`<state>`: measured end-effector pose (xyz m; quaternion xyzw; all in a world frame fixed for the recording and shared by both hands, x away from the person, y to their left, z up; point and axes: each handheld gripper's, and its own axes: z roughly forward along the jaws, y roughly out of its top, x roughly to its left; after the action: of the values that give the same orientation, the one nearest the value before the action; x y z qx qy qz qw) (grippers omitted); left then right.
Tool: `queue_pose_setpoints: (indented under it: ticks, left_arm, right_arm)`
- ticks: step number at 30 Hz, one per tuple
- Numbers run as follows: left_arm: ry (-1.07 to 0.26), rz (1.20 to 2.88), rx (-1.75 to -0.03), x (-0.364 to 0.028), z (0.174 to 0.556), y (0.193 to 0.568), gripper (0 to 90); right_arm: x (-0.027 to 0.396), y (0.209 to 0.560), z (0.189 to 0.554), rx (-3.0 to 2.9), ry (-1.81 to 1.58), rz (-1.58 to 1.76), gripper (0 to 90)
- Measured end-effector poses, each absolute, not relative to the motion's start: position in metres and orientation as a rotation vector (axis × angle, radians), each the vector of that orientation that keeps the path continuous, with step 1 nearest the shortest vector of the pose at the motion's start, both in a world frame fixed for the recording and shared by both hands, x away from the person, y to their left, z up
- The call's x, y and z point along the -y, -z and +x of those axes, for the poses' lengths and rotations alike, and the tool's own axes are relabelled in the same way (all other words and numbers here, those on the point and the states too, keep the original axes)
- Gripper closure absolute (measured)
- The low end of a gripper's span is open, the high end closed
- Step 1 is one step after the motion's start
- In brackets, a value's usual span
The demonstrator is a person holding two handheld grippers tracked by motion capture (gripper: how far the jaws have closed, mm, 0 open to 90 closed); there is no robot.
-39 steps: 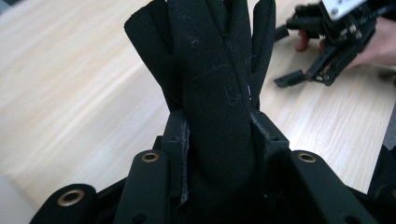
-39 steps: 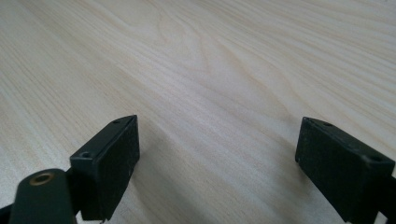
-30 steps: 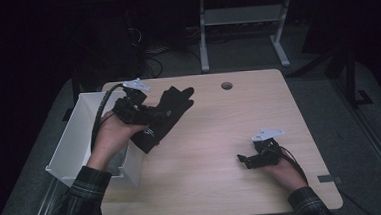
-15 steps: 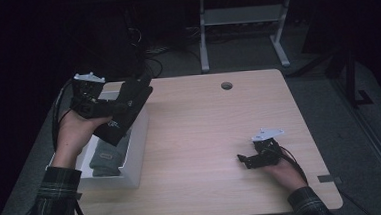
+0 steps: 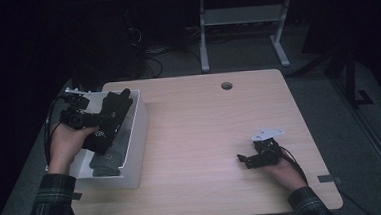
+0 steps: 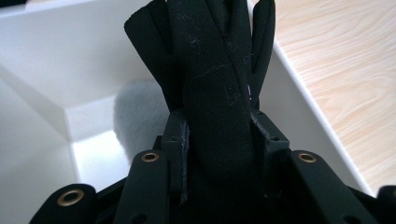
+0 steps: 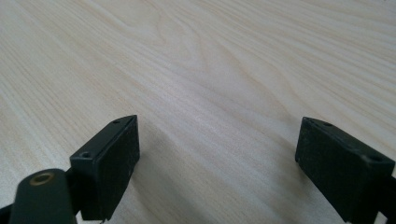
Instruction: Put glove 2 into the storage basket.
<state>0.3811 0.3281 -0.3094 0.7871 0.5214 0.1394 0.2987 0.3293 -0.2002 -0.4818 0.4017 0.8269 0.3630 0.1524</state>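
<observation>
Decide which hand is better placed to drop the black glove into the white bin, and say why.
Left. Its tongs grip the black glove right above the white bin; the right tongs sit open and empty on the table, far off.

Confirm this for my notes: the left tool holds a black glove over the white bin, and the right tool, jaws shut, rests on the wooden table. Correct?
One detail is off: the right tool has its jaws open, wide apart with nothing between them, as the right gripper view shows. The rest stands: the left tool holds the black glove over the white bin, and the right tool rests on the wooden table.
</observation>
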Motion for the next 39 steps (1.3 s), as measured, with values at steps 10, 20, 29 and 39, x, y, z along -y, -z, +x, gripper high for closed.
queue_pose_setpoints:
  ticks: [10,20,29,39]
  left_arm:
    - [-0.337,2.115,-1.506,-0.335,0.391,0.356,62.8]
    - [-0.343,2.165,-1.548,-0.339,0.395,0.385,61.0]
    - [-0.361,2.113,-1.541,-0.344,0.397,0.376,38.7]
    - [-0.413,2.08,-1.485,-0.342,0.398,0.353,26.6]
  right_arm:
    - [0.2,0.482,0.329,-2.372,-1.042,1.154,13.5]
    - [0.2,0.482,0.329,-2.37,-1.041,1.156,13.5]
    - [0.2,0.482,0.329,-2.37,-1.041,1.157,13.5]
    - [0.2,0.482,0.329,-2.37,-1.041,1.157,13.5]
